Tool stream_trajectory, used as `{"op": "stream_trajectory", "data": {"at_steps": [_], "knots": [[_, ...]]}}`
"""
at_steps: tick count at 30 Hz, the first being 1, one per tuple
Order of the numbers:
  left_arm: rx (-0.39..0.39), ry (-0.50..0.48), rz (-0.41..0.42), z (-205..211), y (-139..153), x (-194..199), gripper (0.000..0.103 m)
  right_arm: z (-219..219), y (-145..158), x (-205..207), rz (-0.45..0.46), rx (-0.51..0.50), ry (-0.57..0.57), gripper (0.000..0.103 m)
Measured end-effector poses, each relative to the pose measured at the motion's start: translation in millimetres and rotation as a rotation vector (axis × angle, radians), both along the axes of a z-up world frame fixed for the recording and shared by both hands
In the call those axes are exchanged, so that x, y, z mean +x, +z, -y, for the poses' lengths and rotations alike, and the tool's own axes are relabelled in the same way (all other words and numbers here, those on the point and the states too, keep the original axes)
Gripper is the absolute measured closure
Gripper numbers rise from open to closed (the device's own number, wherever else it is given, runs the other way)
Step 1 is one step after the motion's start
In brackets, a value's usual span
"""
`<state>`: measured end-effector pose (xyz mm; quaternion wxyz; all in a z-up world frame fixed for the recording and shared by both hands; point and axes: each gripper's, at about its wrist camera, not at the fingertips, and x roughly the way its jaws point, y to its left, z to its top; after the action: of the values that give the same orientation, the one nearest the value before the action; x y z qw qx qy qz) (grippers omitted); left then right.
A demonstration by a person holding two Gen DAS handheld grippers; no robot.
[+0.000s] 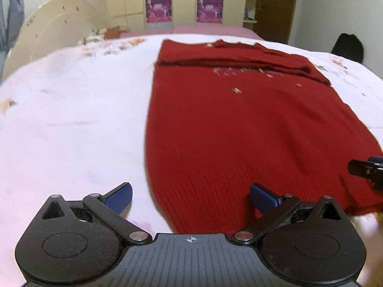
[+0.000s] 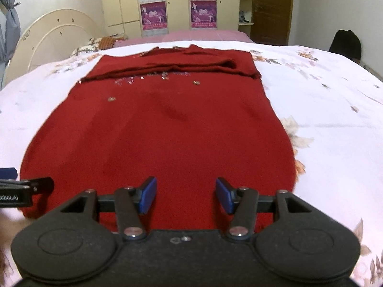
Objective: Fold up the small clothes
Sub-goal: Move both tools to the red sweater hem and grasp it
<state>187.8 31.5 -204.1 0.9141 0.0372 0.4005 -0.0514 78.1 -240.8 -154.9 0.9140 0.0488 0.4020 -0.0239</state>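
Nearest, at the jumper's hem: right hand-held gripper [image 2: 186,196], jaws part-spread and empty, blue pads above the red knit, nothing pinched between them. Judged released, not grasping; whether the pads touched the cloth could not be told. Left hand-held gripper [image 1: 190,198] beside the hem's left corner, jaws spread wide and empty: left pad over the bare sheet [image 1: 71,119], right pad over the jumper's edge.

Jumper [image 2: 153,129] laid flat on the bed, on the pale floral sheet. Long axis straight away from both grippers: hem near, collar far. Sleeves already crossed in a band over the chest, just beyond the small sparkly trim. Body below that band flat and unfolded.

Of the two hands, right set squarely over the hem's middle-right; left offset toward the hem's left corner, half off the cloth. Each gripper's tip visible at the edge of the other's view, so both level with the hem.

Coming move judged to be a hem-to-collar fold: both corners of the hem pinched, then lifted and carried away along the long axis. Right nearer to a grasp; left would need shifting in over the cloth first.

Beyond the collar: pink bedding, then a cream wardrobe [image 2: 177,2] with purple posters and a brown door.
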Motion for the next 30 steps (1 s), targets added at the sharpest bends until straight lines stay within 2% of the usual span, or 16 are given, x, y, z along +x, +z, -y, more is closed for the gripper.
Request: {"op": "stream_trajectory", "data": {"at_steps": [2,7,12,24,30], "knots": [[0.005,0.024,-0.005,-2.8,1.0,5.7,0.0,2.4,-1.5,5.5,-0.013,-0.005,0.004,0.049],[-0.045,0.063,-0.069,-11.2,-13.0,20.7,0.0,11.7,-14.4,13.1,-0.071,-0.008,-0.002,0.046],[-0.028,0.05,-0.051,-5.1,-18.7,20.6,0.0,12.7,-16.8,8.9,-0.065,-0.021,0.022,0.044],[-0.058,0.051,-0.084,-10.6,-16.5,16.6,0.0,18.1,-13.0,2.7,-0.057,-0.01,0.001,0.042],[-0.131,0.036,-0.102,-19.1,-12.1,0.3,0.0,30.8,-8.0,-10.6,-0.05,-0.014,-0.042,0.042]]}}
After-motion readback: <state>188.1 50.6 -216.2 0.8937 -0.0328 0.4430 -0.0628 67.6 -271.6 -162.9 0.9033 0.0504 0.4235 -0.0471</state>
